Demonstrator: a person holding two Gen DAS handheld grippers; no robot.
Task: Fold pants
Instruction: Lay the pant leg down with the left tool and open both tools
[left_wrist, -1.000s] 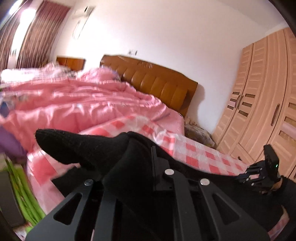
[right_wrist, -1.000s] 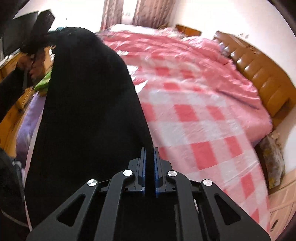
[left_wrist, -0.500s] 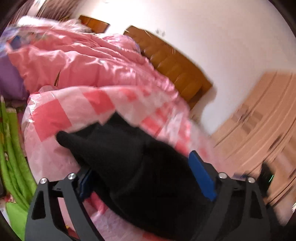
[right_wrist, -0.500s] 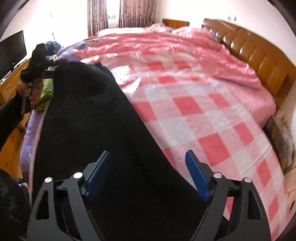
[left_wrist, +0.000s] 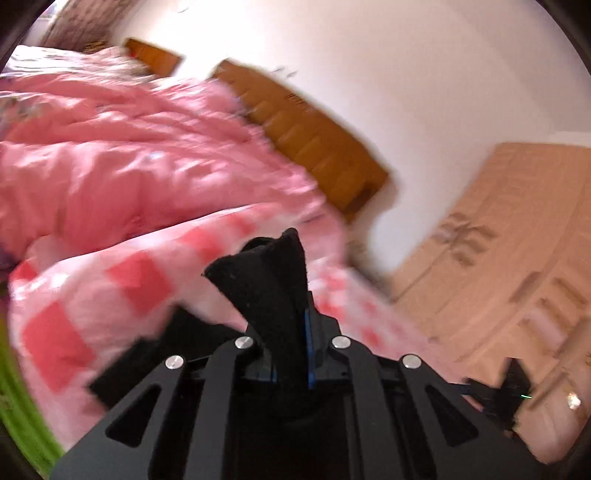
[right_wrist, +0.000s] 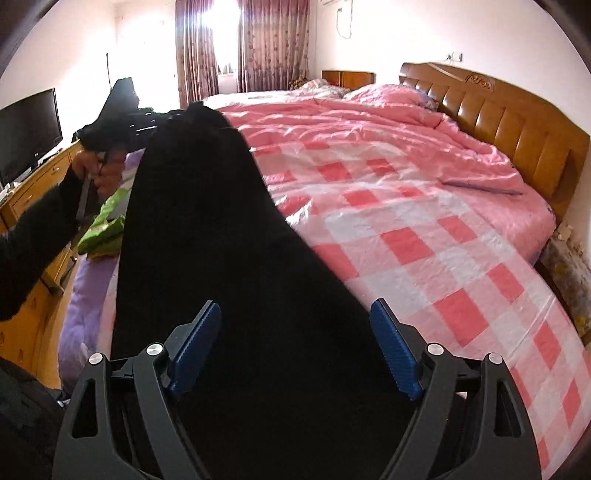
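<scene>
Black pants (right_wrist: 229, 258) lie stretched along the near edge of a bed (right_wrist: 406, 229) covered with a pink-and-white checked sheet. The left tool (left_wrist: 291, 354), its jaws having just closed, pinches a bunched end of the dark fabric, which sticks up between the blue pads. The right tool (right_wrist: 295, 347) hangs with jaws spread wide over the other end, pads clear of the cloth.
</scene>
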